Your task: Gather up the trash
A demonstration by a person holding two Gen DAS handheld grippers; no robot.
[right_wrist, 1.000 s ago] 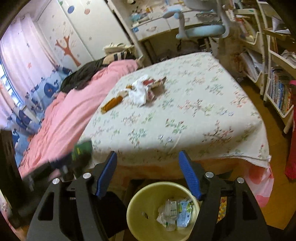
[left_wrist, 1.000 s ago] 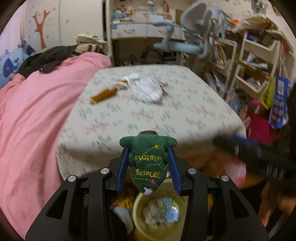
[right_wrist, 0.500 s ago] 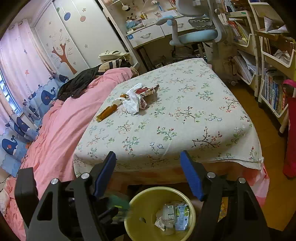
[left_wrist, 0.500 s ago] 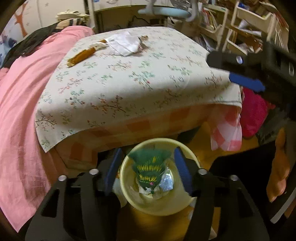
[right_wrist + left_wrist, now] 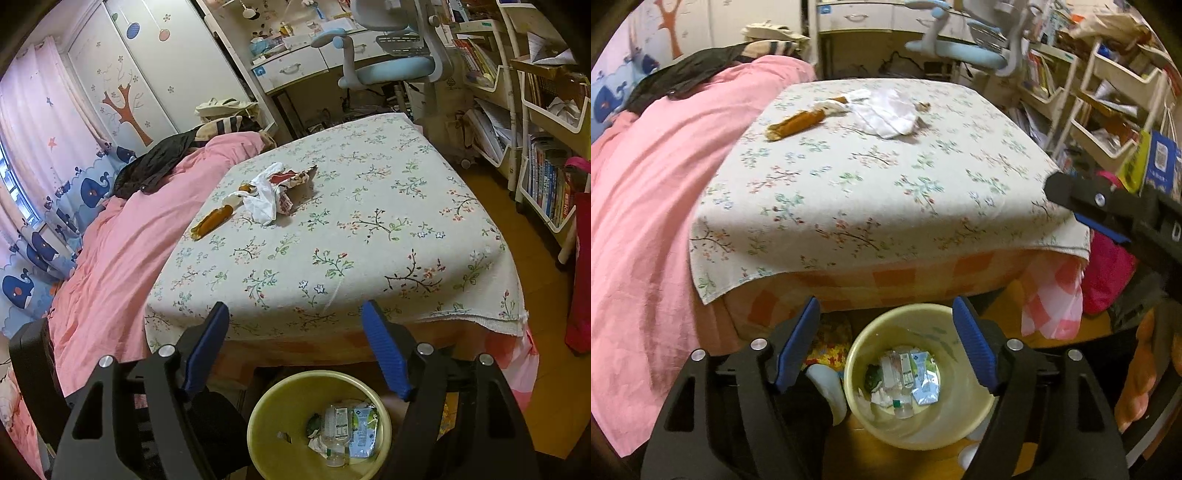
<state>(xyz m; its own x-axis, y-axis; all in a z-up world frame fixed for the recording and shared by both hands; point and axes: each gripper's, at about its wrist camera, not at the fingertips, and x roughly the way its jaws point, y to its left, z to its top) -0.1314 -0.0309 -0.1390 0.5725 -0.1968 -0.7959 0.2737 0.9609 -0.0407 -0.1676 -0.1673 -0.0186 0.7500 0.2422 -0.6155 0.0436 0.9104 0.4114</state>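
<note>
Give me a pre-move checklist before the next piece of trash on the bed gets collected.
1. Left tongs empty, jaws just opened: ok.
2. Right tongs open and empty: ok.
3. Green item inside the yellow bin: a dark green scrap lies there, ok.
4. Trash left on the bed: white bag, brown wrapper, not ok.
5. Bin has room: ok.
6. Anything under the white bag: cannot tell.

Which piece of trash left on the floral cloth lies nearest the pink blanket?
The brown stick-shaped wrapper. It lies alone at the left end of the cluster; the white crumpled bag and the red-printed packet lie farther right.
</note>
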